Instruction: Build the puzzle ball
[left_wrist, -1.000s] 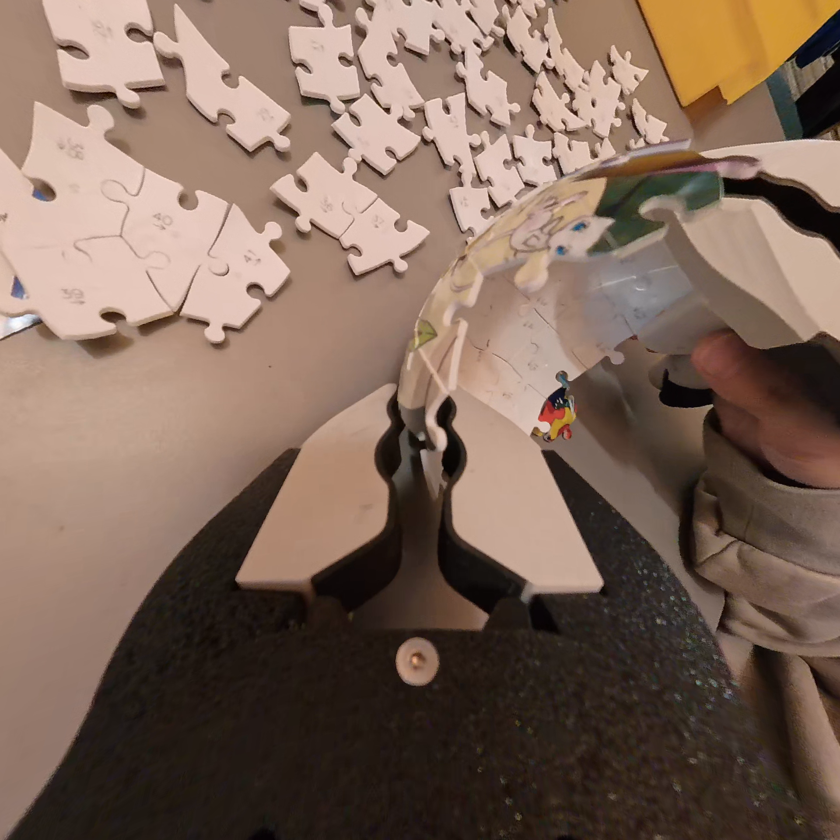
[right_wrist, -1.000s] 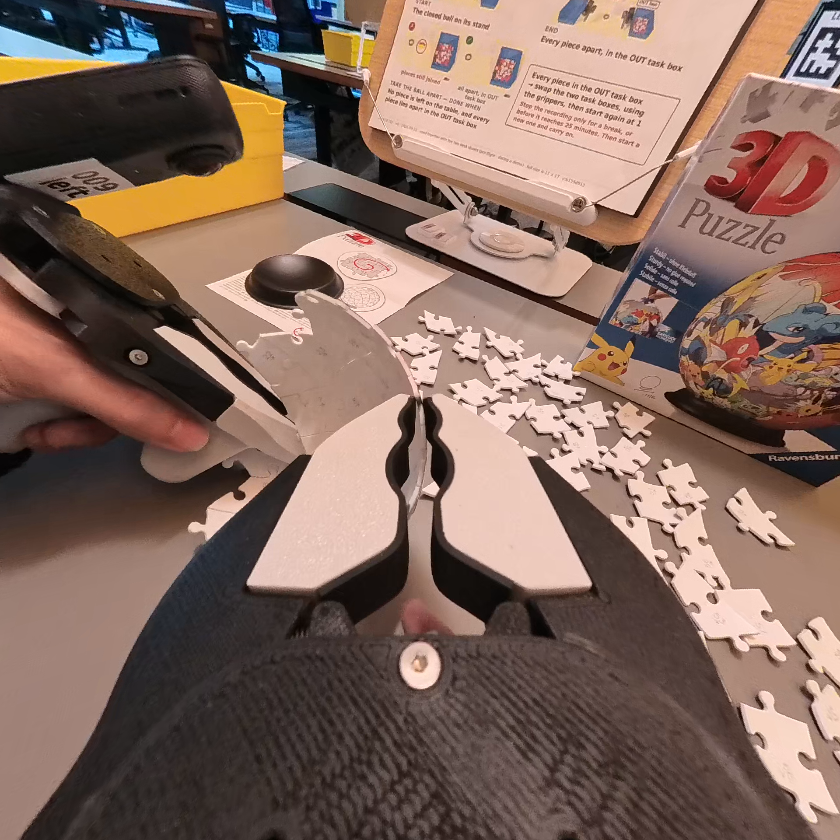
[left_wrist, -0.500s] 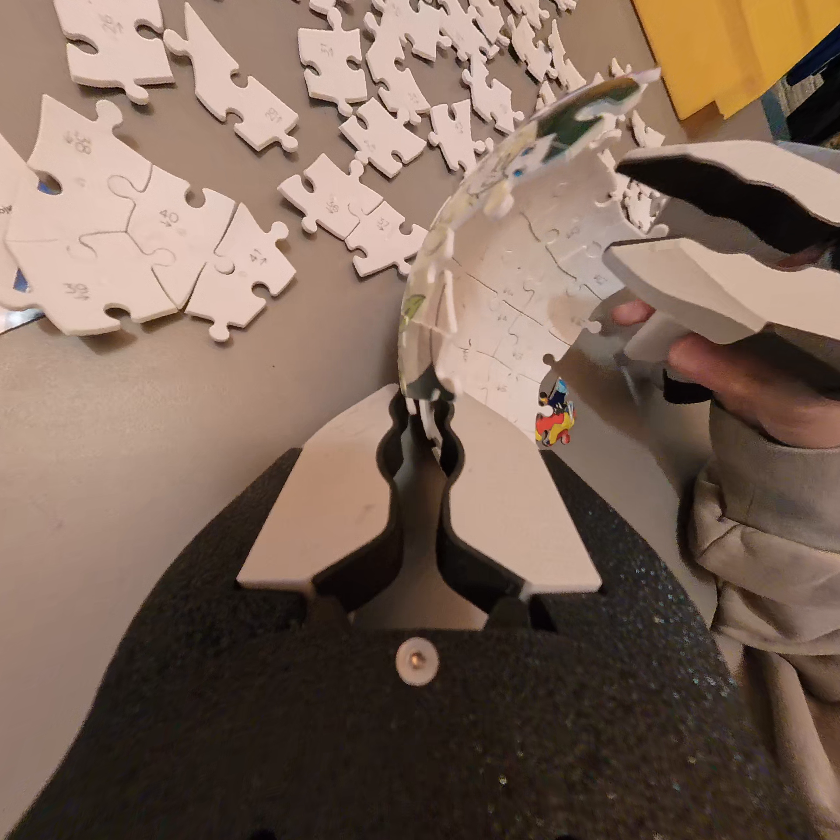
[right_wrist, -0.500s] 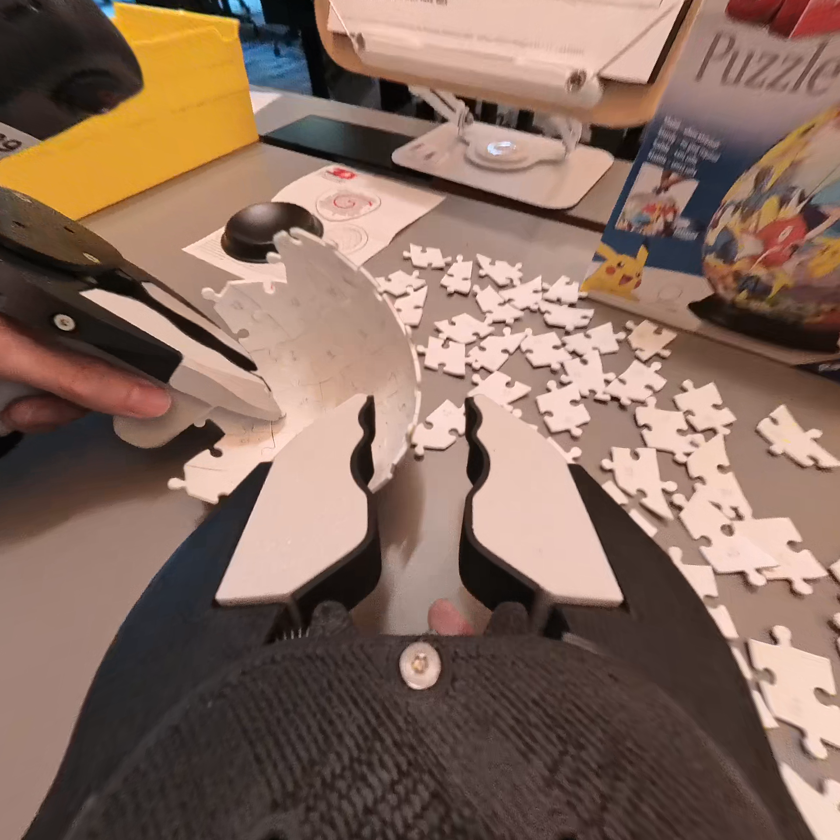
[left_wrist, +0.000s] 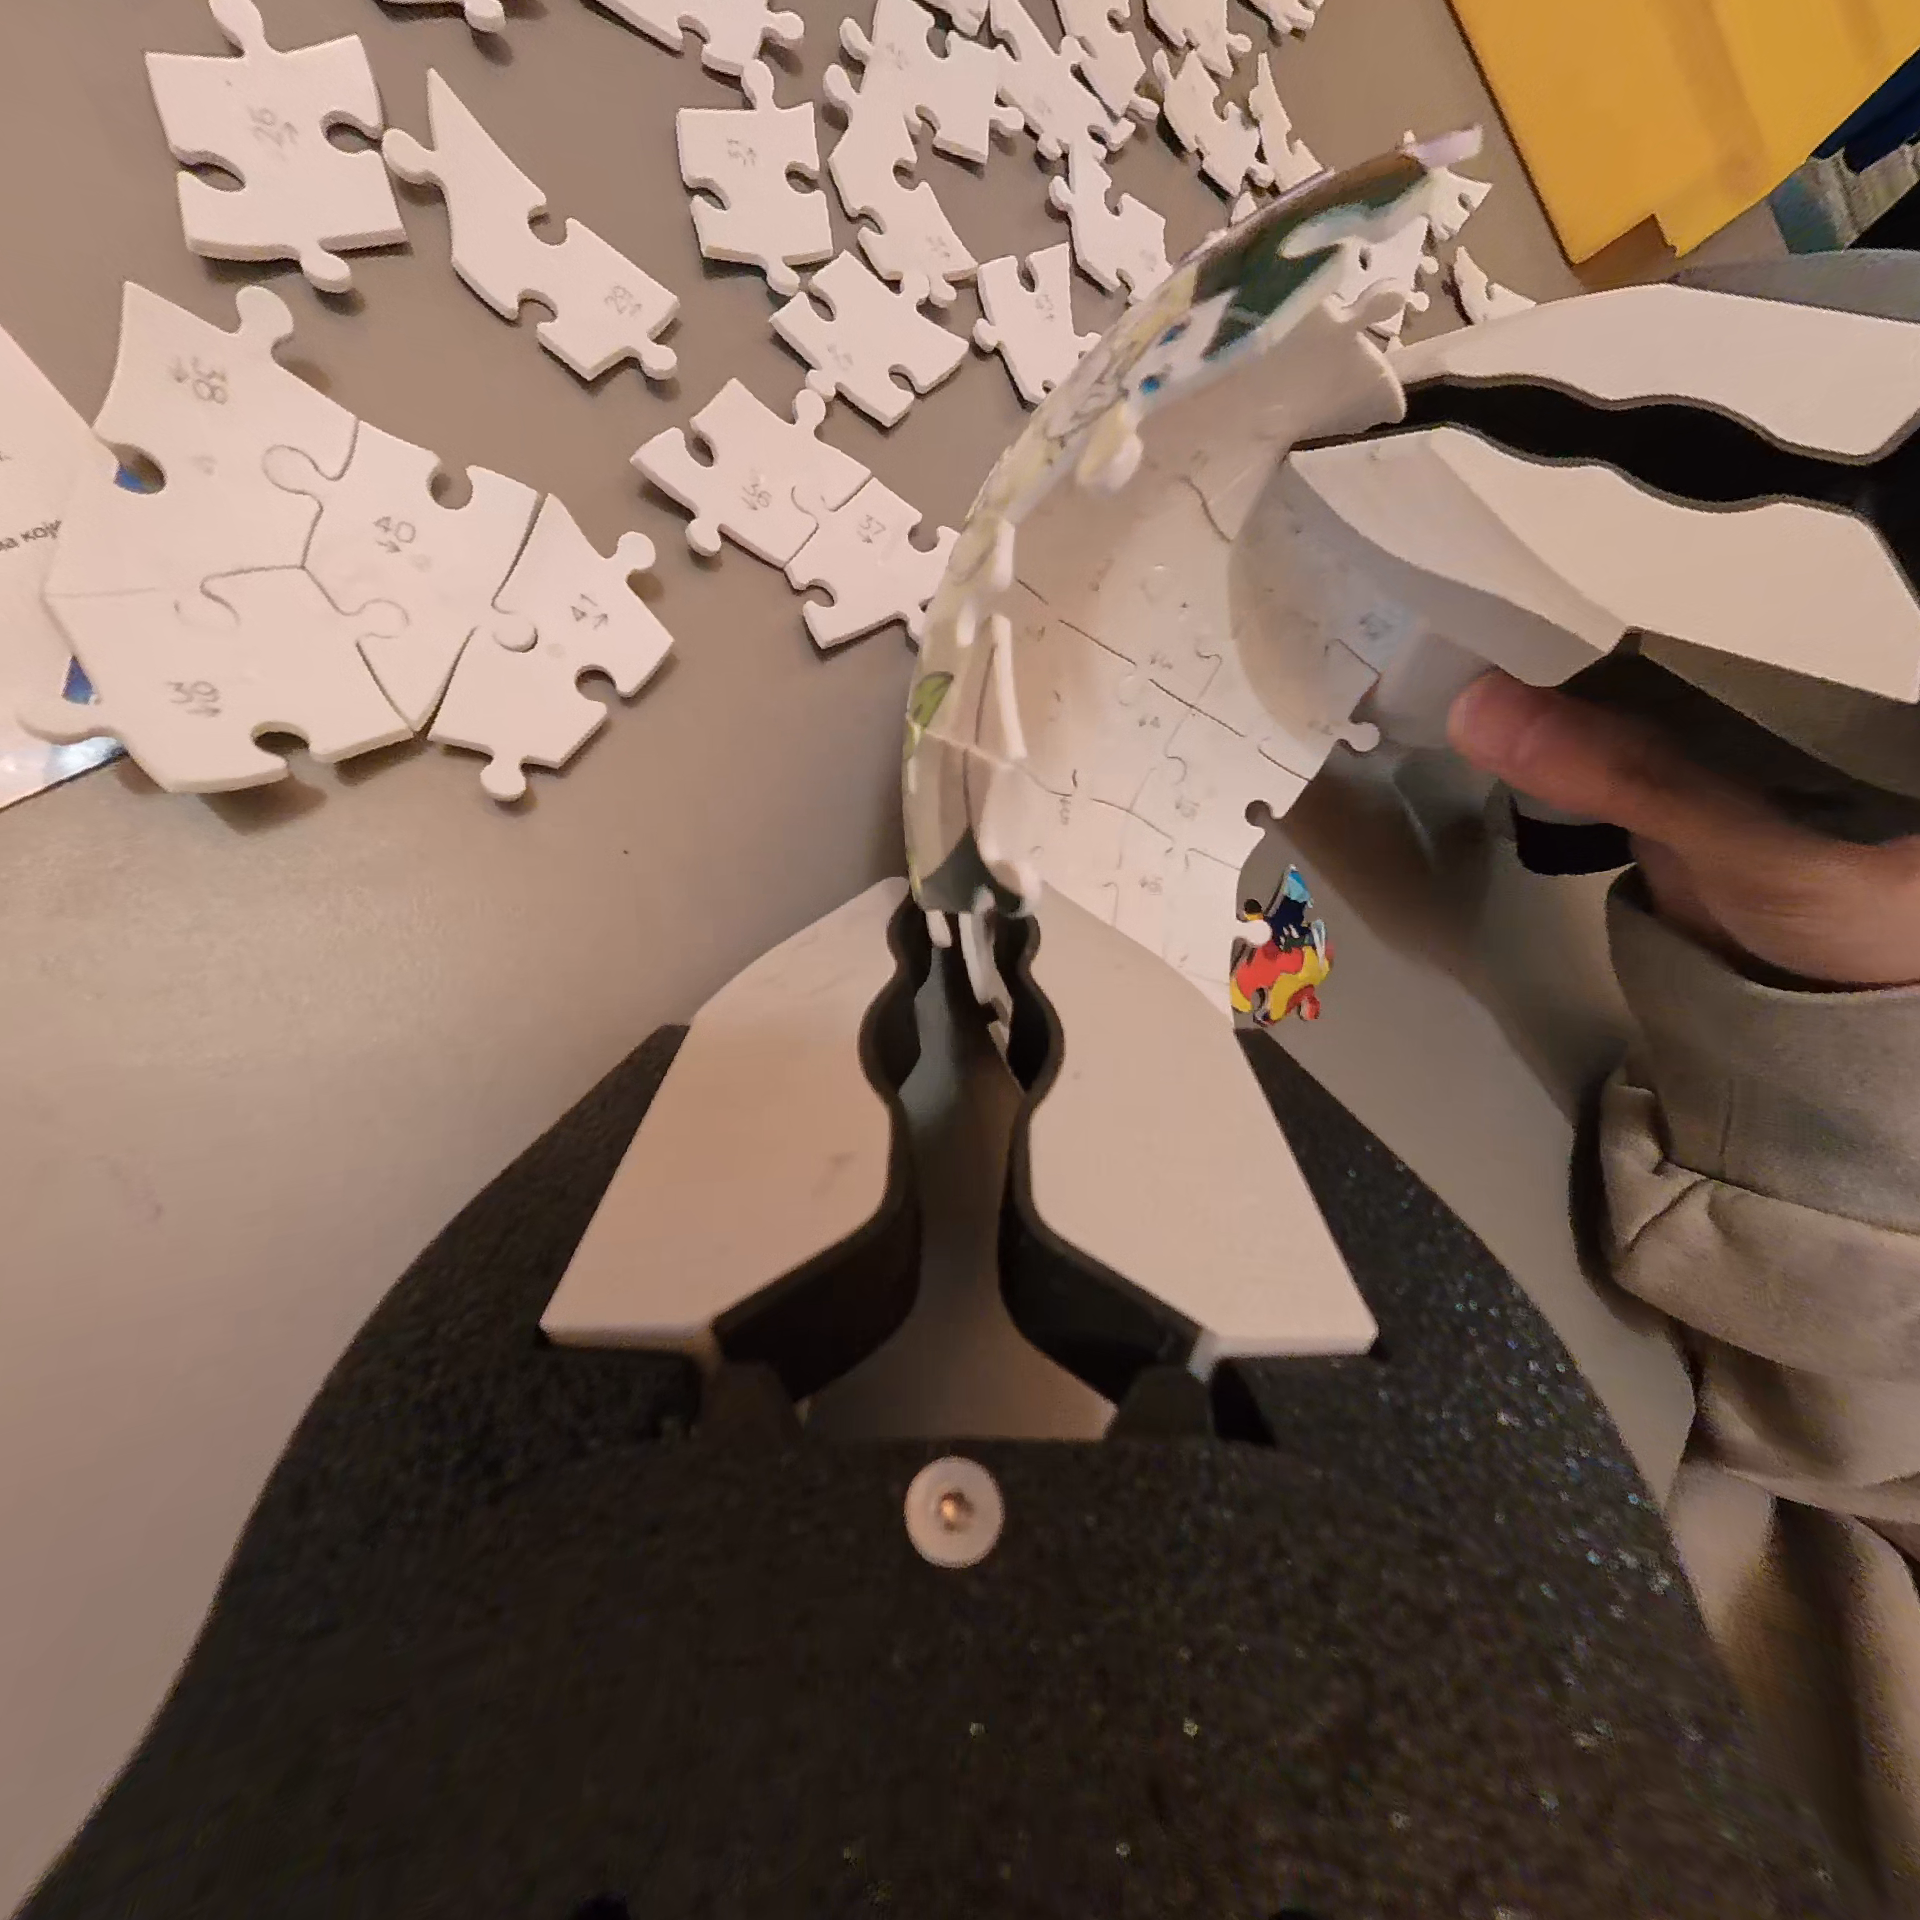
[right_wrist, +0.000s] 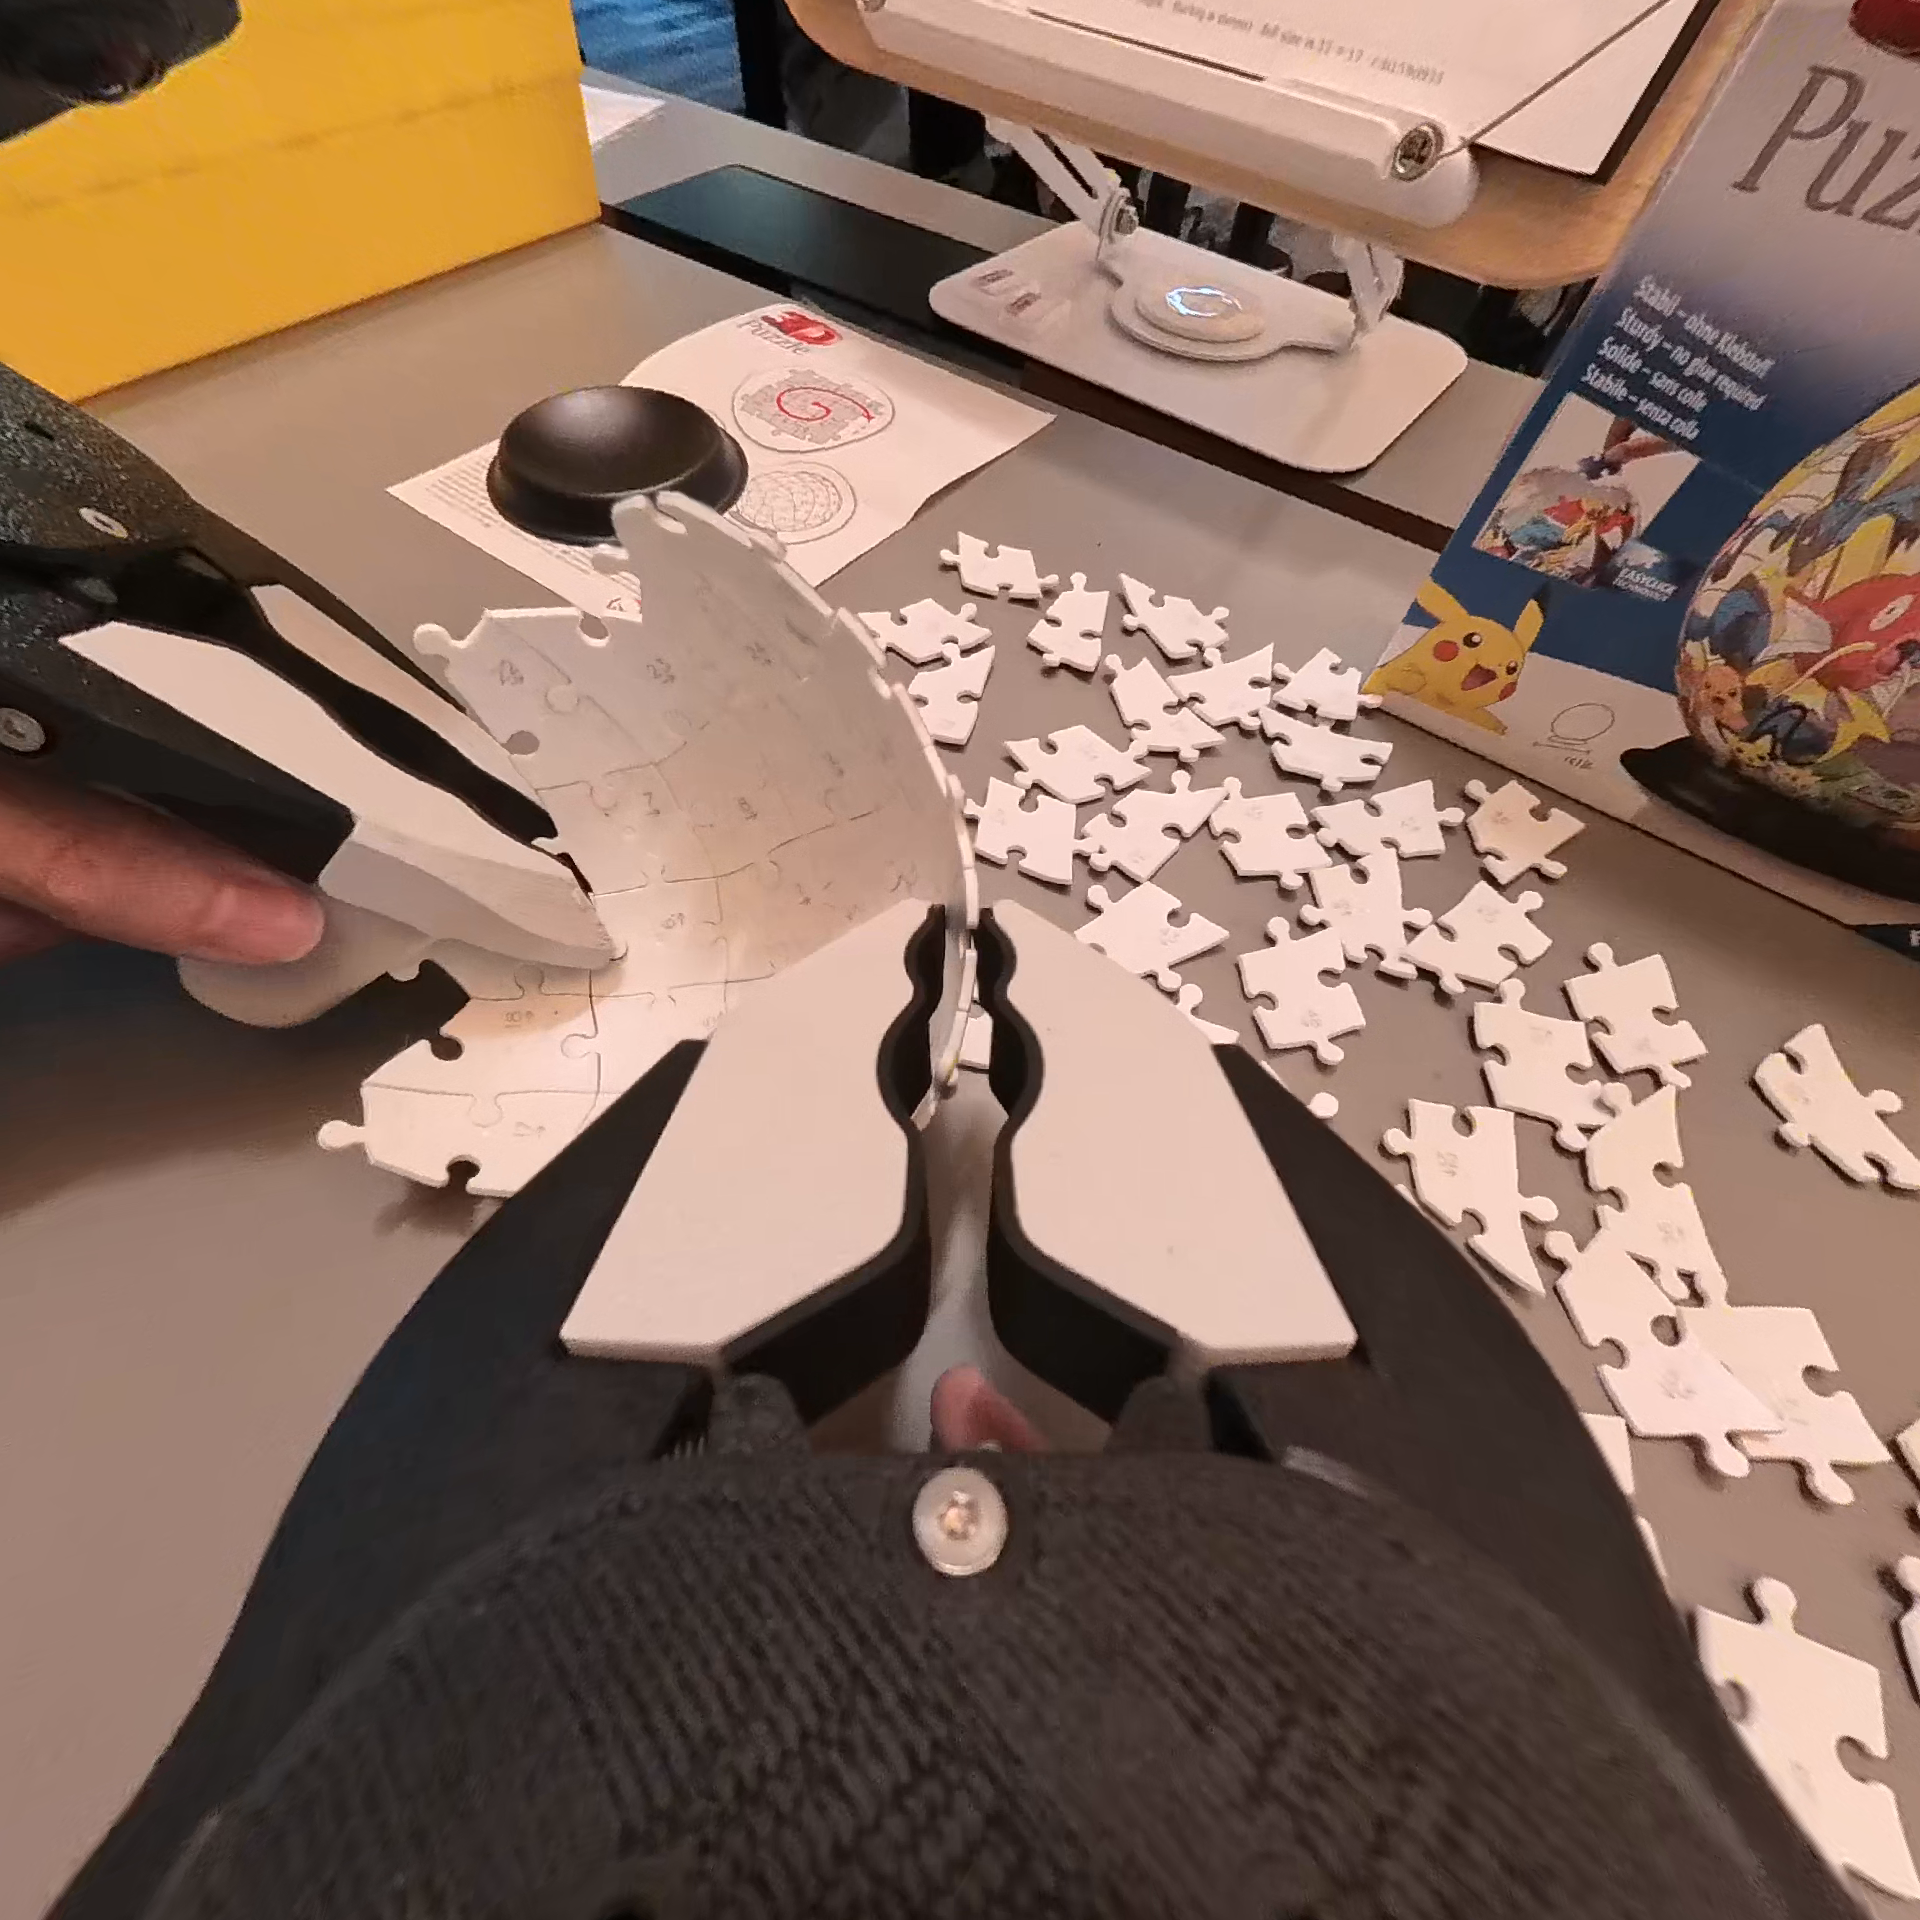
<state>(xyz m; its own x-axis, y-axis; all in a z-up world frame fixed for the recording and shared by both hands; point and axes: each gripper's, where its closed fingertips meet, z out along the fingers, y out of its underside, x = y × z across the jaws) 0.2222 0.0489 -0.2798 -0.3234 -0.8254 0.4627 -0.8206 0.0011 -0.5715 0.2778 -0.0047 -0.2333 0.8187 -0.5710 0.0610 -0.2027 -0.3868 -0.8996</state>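
Two grippers share one load. From the left wrist view, the left gripper (left_wrist: 966, 956) has its jaws clenched on the lower edge of the curved shell (left_wrist: 1132, 665), a partly built section of the ball held upright above the desk (left_wrist: 312, 1039). The right gripper (left_wrist: 1382, 416) comes in from the right and bites the shell's upper rim. Flat on the desk to the left lies a joined cluster (left_wrist: 312, 582) of pieces, with a small joined pair (left_wrist: 800, 520) and many loose pieces (left_wrist: 883, 125) beyond. One colourful piece (left_wrist: 1278, 966) lies face up just under the shell.

From the right wrist view, the right gripper (right_wrist: 961, 935) has its jaws closed on the shell's thin edge (right_wrist: 748, 769), while the left gripper (right_wrist: 582, 914) pinches the opposite side. The cluster (right_wrist: 499, 1081) lies under the shell, the black stand (right_wrist: 618, 457) farther back.

Judging by this, the step in hand is steadying the shell between both grips. The next move likely calls for one gripper to let go and fetch another piece, or the cluster, without flexing the joints apart.
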